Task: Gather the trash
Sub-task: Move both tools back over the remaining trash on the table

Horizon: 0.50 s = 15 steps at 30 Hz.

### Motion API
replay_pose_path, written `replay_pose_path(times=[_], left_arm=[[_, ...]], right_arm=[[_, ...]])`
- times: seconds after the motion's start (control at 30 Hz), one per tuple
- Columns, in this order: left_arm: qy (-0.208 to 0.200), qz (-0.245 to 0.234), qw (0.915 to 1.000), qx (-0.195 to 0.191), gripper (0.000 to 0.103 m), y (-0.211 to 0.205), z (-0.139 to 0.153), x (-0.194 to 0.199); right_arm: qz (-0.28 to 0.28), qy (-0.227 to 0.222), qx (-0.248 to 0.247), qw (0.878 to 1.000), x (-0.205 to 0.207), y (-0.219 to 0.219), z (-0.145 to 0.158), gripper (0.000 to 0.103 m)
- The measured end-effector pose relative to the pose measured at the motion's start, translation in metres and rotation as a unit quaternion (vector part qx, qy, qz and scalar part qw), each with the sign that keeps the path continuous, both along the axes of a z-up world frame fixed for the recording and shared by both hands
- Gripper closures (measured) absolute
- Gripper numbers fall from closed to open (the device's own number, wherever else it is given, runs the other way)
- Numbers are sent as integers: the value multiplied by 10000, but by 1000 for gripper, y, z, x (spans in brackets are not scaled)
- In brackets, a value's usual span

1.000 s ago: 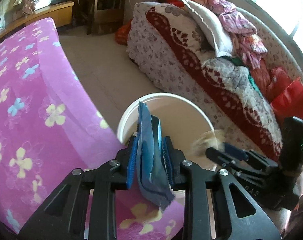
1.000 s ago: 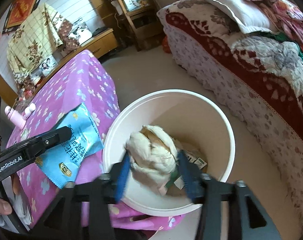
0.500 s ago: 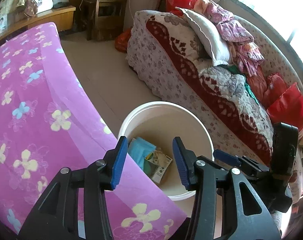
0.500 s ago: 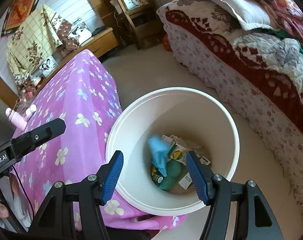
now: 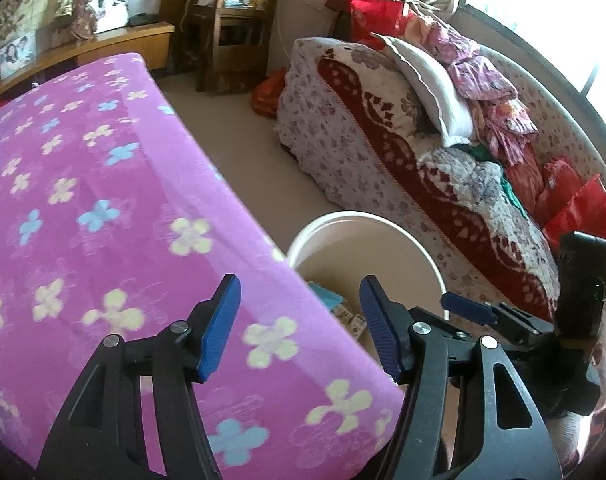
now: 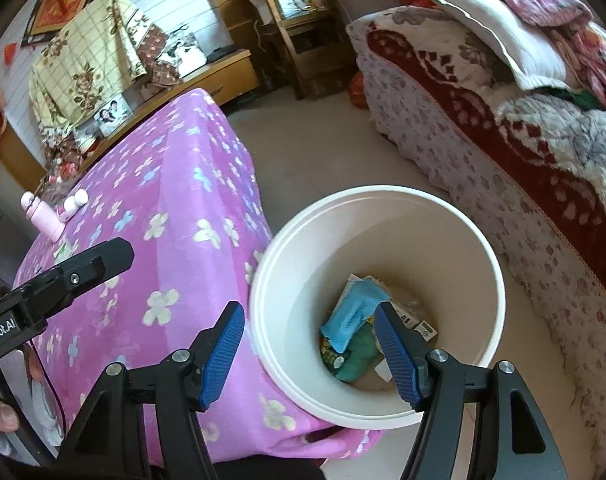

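A cream bucket (image 6: 491, 264) stands on the floor beside the table with the pink flowered cloth (image 6: 175, 216). Inside lie a blue wrapper (image 6: 353, 314), a green packet (image 6: 357, 358) and small cartons. My right gripper (image 6: 309, 326) hangs over the bucket's near rim, jaws opening, nothing between them. In the left wrist view my left gripper (image 5: 299, 300) is above the cloth's edge (image 5: 103, 208), jaws opening and empty, with the bucket (image 5: 419, 248) just beyond and the blue wrapper (image 5: 327, 296) peeking out. The right gripper's finger (image 5: 467, 308) shows at the right.
A bed with a red and white quilt (image 5: 383, 140), a pillow and piled clothes runs along the right. A pink bottle (image 6: 47, 218) lies on the table's far corner. A wooden chair (image 6: 299, 24) and a low cabinet stand at the back. Bare floor lies between table and bed.
Both grippers let go of their loads: the blue wrapper and the pale crumpled wad dropped into the bucket. Both jaws widened, and both grippers drew back toward the table.
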State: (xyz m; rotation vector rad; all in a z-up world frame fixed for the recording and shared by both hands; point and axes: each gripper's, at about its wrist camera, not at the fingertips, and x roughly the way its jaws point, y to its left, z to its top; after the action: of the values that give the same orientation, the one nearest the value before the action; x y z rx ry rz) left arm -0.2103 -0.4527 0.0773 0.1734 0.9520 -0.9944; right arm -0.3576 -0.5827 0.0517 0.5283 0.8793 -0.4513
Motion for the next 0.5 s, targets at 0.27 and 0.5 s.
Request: replay_pose_path(times=[0.27,0.5], left_arm=[[-84,527,9985,93,42,51,-1,22],[-181,1058,9941,157,42,99,0,40]], right_arm=[[348,19,-70,9994,26,29,7,36],[745,-20,-160,9971,54,64,14,34]])
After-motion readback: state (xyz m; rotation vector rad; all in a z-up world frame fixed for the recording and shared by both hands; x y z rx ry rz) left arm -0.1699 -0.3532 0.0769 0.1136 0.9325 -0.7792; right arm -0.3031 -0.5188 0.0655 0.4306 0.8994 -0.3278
